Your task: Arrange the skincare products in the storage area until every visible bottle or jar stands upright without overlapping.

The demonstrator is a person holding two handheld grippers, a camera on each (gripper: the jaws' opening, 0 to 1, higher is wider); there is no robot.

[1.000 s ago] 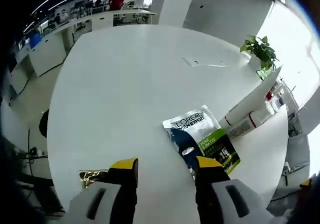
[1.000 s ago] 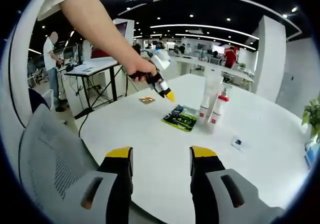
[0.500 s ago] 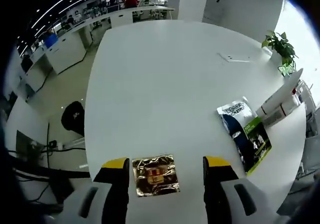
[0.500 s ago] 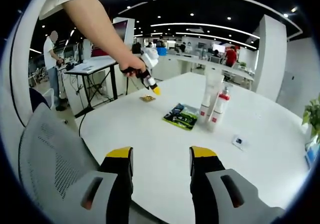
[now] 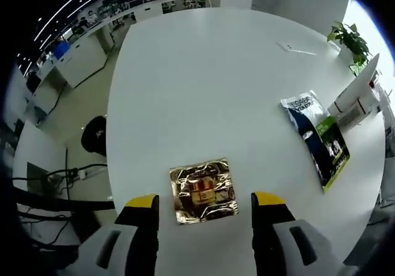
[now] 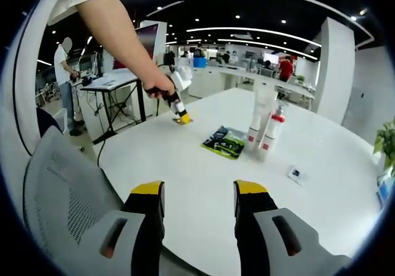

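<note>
A gold foil sachet (image 5: 203, 191) lies flat on the white round table (image 5: 203, 84), just ahead of and between the jaws of my left gripper (image 5: 205, 200), which is open. Further right lies a blue and green L'Oreal packet (image 5: 320, 137), with white tubes (image 5: 358, 100) beyond it. In the right gripper view my right gripper (image 6: 199, 191) hangs open over the table's near edge, holding nothing. There the left gripper (image 6: 180, 113) reaches down to the gold sachet (image 6: 183, 121). A white tube (image 6: 255, 125) and a red-capped pump bottle (image 6: 270, 134) stand upright beside the green packet (image 6: 224, 142).
A small card (image 6: 294, 175) lies on the table right of the bottles. A grey mesh chair (image 6: 65, 208) stands at the near left edge. A potted plant (image 5: 352, 41) stands at the table's far side. Desks and a person (image 6: 65, 72) are in the background.
My left gripper has moved left off the green packet and down toward the gold sachet, which now sits closer between its jaws. The right gripper has not moved.
</note>
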